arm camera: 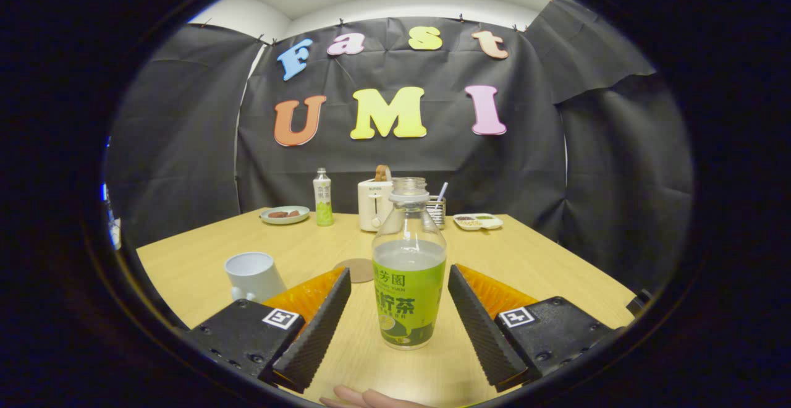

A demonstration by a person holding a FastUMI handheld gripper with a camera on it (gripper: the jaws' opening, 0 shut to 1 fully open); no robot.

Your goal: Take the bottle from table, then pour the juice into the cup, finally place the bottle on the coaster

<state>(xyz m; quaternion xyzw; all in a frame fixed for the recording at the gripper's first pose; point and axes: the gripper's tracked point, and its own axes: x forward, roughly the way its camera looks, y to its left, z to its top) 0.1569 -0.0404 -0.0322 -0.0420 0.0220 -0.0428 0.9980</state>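
Note:
An uncapped clear bottle (408,272) with a green label stands upright on the wooden table (544,266), partly filled with pale juice. My gripper (398,293) is open, its two fingers on either side of the bottle's lower half with a gap on each side, not touching it. A white cup (253,276) stands to the left, just beyond the left finger. A round brown coaster (357,269) lies flat on the table between the cup and the bottle, a little farther back.
At the table's far edge stand a capped green bottle (322,198), a plate with food (285,214), a white toaster (376,204), a utensil holder (437,209) and a divided white tray (477,221). Fingertips of a person's hand (364,399) show close under the gripper.

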